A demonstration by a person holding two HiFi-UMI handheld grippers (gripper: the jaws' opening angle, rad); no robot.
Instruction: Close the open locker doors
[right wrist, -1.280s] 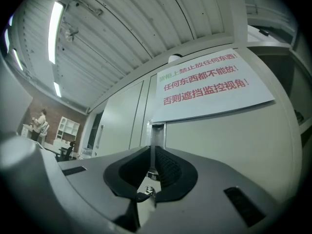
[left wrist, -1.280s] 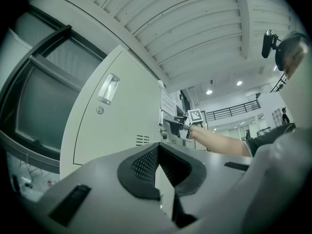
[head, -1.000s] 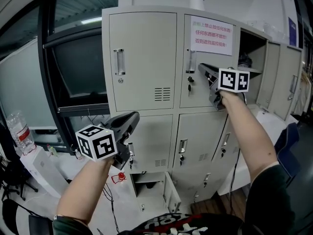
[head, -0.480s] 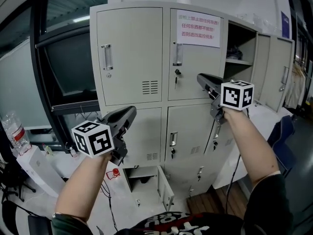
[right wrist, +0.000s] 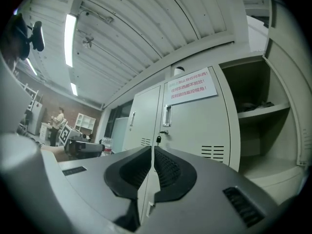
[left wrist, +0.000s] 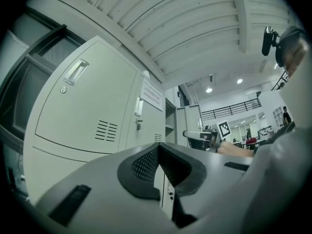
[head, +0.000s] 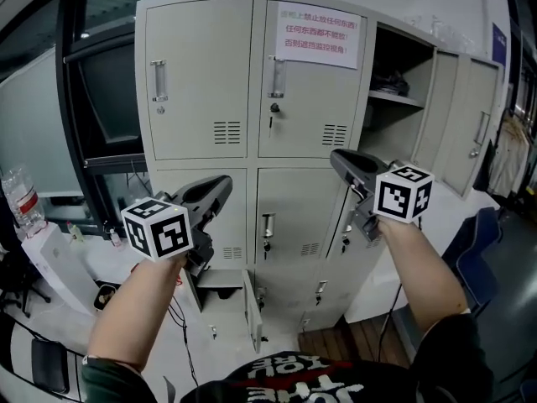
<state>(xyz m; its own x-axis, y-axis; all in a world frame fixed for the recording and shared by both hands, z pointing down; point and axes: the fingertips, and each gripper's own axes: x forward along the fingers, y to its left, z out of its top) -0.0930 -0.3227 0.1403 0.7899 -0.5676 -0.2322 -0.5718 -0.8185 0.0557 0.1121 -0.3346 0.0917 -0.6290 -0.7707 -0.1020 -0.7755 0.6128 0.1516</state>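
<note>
Left claw (left wrist: 157,148): pressed together, empty.
Right claw (right wrist: 153,150): just closing, nearly together, empty.
Open door (head: 461,124): right of right claw, untouched.

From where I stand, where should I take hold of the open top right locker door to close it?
Probably the free edge by its handle, approached from the right. The door stands swung out, hinged beside the compartment, so that edge gives most leverage.

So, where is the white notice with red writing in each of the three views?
Head view: the notice is top centre, slightly right.
Left gripper view: the notice is small, near the middle, seen obliquely.
Right gripper view: the notice is above centre, slightly right.
Shared landmark: the open compartment, immediately right of it in every view.
</note>
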